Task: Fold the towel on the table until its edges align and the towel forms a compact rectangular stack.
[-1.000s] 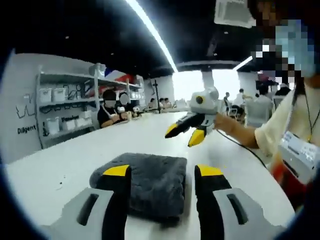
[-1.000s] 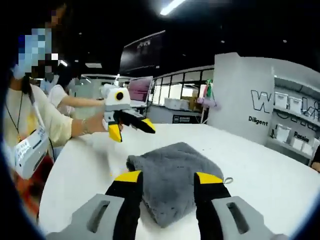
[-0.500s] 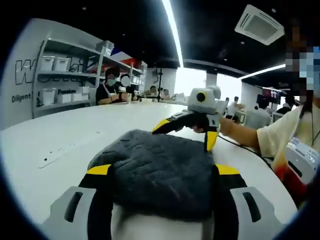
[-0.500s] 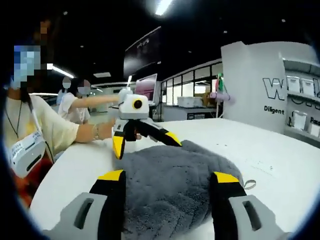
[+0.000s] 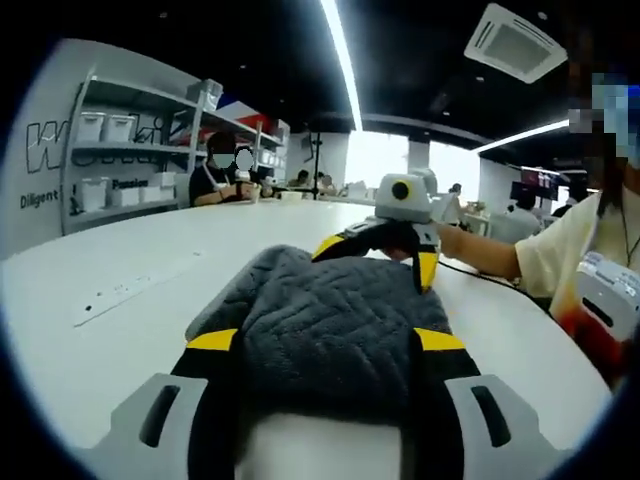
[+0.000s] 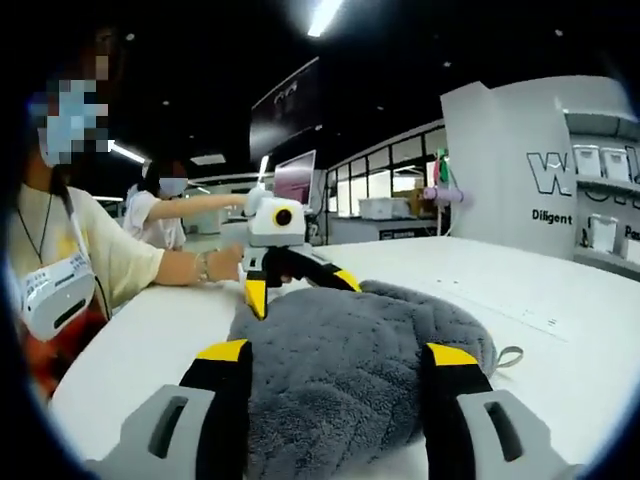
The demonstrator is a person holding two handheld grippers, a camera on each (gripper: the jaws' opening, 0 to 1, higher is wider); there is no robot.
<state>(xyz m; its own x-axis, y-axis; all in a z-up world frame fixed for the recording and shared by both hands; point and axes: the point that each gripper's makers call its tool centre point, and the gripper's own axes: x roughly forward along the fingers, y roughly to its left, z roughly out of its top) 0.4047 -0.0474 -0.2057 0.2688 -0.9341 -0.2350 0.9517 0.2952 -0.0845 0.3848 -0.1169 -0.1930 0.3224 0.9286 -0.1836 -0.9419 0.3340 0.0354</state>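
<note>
Towel (image 5: 330,325): 1, dark grey, plush with a stitched, quilted surface, folded into a thick, rounded bundle on the white table (image 5: 120,300). In the left gripper view its long axis runs away from the camera toward the far gripper; in the right gripper view the towel (image 6: 350,360) likewise stretches from the near jaws toward the other gripper, with a small loop tag at its right edge.

There are 2 grippers, each with 2 black jaws tipped in yellow on grey bodies. The left gripper (image 5: 326,340) has its jaws spread wide, 1 on each side of the towel's near end, with the cloth bulging between them; whether they press it cannot be told. The right gripper (image 6: 338,352) stands the same way at the opposite end, jaws parted around the bundle.

In the left gripper view the right gripper (image 5: 385,258) sits at the towel's far edge, jaws splayed. In the right gripper view the left gripper (image 6: 295,285) does likewise.

The table is smooth and rounded.
</note>
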